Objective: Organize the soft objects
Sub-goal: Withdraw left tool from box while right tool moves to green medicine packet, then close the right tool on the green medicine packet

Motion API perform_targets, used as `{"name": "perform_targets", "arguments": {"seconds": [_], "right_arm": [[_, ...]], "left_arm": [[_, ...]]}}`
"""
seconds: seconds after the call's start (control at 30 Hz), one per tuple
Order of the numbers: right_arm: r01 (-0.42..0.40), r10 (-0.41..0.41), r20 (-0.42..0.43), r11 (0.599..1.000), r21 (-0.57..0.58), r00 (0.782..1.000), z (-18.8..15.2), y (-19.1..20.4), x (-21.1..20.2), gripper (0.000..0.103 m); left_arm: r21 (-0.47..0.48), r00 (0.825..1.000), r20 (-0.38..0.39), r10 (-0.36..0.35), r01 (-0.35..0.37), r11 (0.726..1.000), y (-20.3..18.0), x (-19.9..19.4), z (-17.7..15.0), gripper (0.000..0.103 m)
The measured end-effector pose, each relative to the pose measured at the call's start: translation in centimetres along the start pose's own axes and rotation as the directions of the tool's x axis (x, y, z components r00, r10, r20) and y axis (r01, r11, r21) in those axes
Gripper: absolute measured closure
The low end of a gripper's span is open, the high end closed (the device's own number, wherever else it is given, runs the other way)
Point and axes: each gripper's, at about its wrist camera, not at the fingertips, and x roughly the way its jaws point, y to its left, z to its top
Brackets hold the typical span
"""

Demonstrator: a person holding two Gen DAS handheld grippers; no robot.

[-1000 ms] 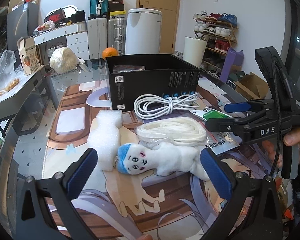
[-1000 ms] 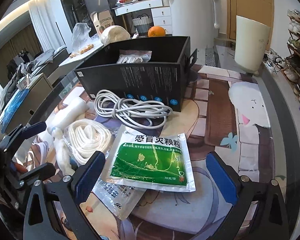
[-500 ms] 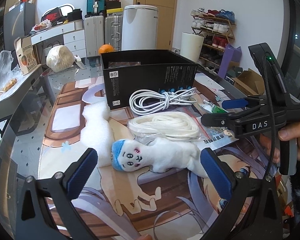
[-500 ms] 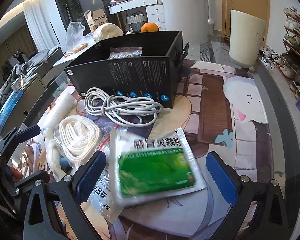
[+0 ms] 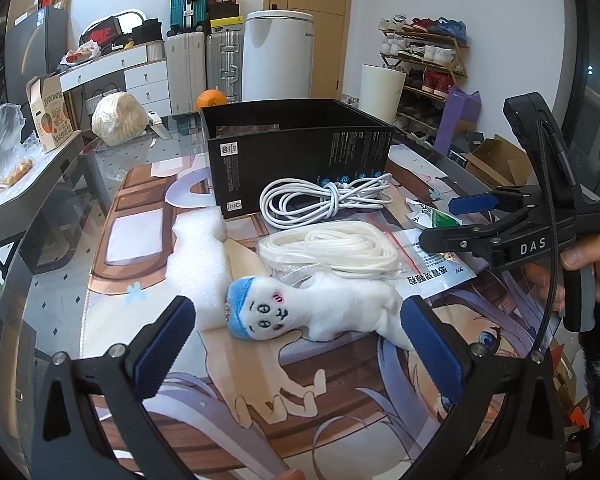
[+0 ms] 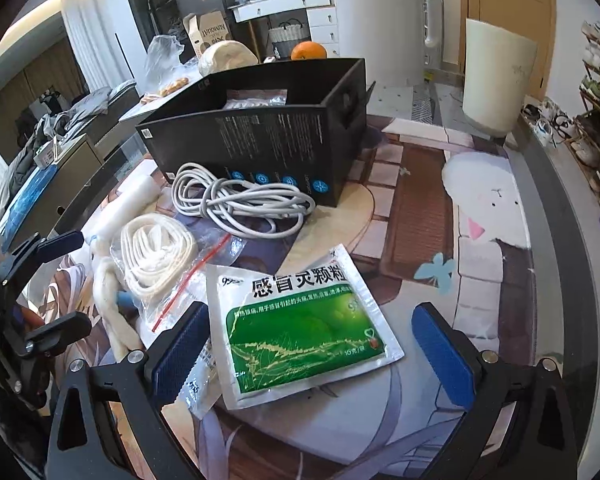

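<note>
The bench (image 5: 72, 216) is a glass top over a large printed cartoon mat, and all the things lie on it. The biggest thing is the black box (image 5: 300, 160), open at the top, standing at the far side; a clear packet lies inside it. In front of the box, touching its wall, lies a coiled white cable (image 5: 324, 200). To the left of the cable there is a white foam piece (image 5: 198, 256), long and a little bent. Just in front of the cable lies a bag of white rope (image 5: 332, 250), a clear bag with a red strip along its edge. A white plush doll (image 5: 308, 310) with a blue cap lies on its side, its head against the foam piece and its body touching the bag. A green and white sachet (image 6: 304, 328) lies flat to the right of the rope bag, partly over another clear packet.

The left tongs (image 5: 300, 340) are wide apart, low over the bench, with the doll between the two blue pads and no pad touching it. The right tongs (image 6: 312, 356) are also wide apart, with the sachet between them, not clamped.
</note>
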Motion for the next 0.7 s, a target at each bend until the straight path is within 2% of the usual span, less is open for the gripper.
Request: {"name": "perform_targets", "arguments": {"seconds": [0.2,0.37,0.7], "right_arm": [[0.035,-0.035,-0.005,0.998,-0.043,0.999,-0.05,0.73,0.42,0.002],[0.028,-0.028,0.006,0.998,-0.051,1.0,-0.01,0.73,0.05,0.023],[0.018,-0.017,0.017,0.998,-0.06,1.0,-0.15,0.59,-0.26,0.032]], "left_arm": [[0.009,1.0,-0.001,-0.001,0.001,1.0,-0.19,-0.02,0.07,0.0],[0.011,1.0,-0.002,-0.005,0.005,1.0,-0.3,0.03,0.06,0.0],[0.01,1.0,-0.004,-0.004,0.004,1.0,-0.28,0.09,0.06,0.0]]}}
